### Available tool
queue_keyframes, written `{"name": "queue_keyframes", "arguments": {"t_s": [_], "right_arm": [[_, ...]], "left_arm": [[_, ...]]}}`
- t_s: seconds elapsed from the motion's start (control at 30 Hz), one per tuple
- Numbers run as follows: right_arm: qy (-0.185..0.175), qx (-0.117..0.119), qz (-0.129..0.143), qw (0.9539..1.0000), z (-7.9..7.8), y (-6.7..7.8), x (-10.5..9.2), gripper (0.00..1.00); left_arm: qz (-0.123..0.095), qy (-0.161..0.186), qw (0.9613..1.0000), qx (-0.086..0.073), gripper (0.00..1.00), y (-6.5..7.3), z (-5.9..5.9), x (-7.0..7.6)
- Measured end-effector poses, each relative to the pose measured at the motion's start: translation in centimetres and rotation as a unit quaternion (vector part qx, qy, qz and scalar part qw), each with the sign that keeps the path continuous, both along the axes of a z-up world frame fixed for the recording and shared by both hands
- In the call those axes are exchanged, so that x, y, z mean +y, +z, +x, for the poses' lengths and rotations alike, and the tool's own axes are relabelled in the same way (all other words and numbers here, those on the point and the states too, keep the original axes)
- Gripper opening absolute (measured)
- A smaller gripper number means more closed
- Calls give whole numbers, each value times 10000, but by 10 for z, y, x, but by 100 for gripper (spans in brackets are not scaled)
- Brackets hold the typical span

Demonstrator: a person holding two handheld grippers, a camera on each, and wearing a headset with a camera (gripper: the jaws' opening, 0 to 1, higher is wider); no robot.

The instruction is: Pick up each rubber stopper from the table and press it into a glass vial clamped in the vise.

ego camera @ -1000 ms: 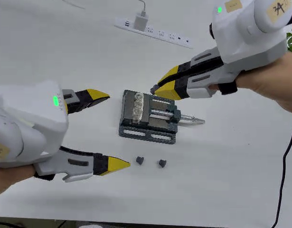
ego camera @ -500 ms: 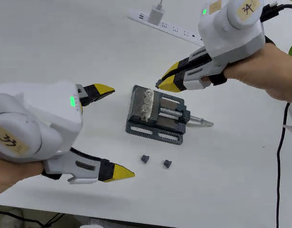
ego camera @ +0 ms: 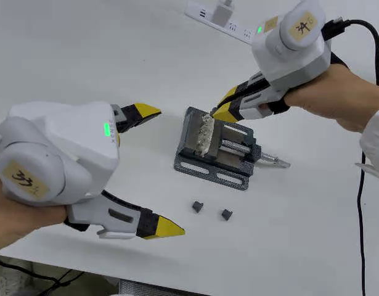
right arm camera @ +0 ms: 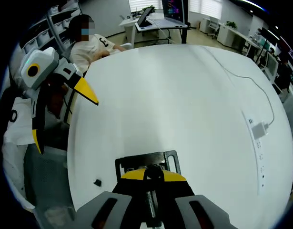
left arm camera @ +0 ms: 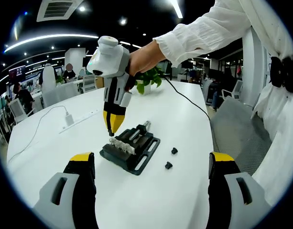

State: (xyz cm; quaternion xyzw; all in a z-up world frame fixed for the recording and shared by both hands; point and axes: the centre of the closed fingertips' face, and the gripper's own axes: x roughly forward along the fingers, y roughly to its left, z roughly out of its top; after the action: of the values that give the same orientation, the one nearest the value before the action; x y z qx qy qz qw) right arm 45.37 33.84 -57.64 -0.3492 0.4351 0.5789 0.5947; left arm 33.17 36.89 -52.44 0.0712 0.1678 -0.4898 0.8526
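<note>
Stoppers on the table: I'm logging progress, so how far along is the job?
Done: unclear, the vials in the vise are blurred. In hand: the right gripper, jaws together, sits at the vials; whether it holds a stopper is hidden. Still to do: two stoppers lie on the table; the left gripper is open, empty.

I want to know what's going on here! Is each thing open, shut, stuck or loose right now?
left gripper: open, empty.
right gripper: shut, tips at the vials.
vise: closed on the vials.
vials: clamped in a row.
two rubber stoppers: loose on the table.
power strip: charger plugged in.
</note>
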Motion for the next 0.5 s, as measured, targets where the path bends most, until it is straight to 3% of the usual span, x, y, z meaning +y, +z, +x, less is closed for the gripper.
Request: {"name": "queue_keyframes", "arguments": {"t_s": [0.5], "right_arm": [[49,24,-141,9999,5,-13,-3,6]], "left_arm": [[-107,65,9999,46,99,-1,2,1]]}}
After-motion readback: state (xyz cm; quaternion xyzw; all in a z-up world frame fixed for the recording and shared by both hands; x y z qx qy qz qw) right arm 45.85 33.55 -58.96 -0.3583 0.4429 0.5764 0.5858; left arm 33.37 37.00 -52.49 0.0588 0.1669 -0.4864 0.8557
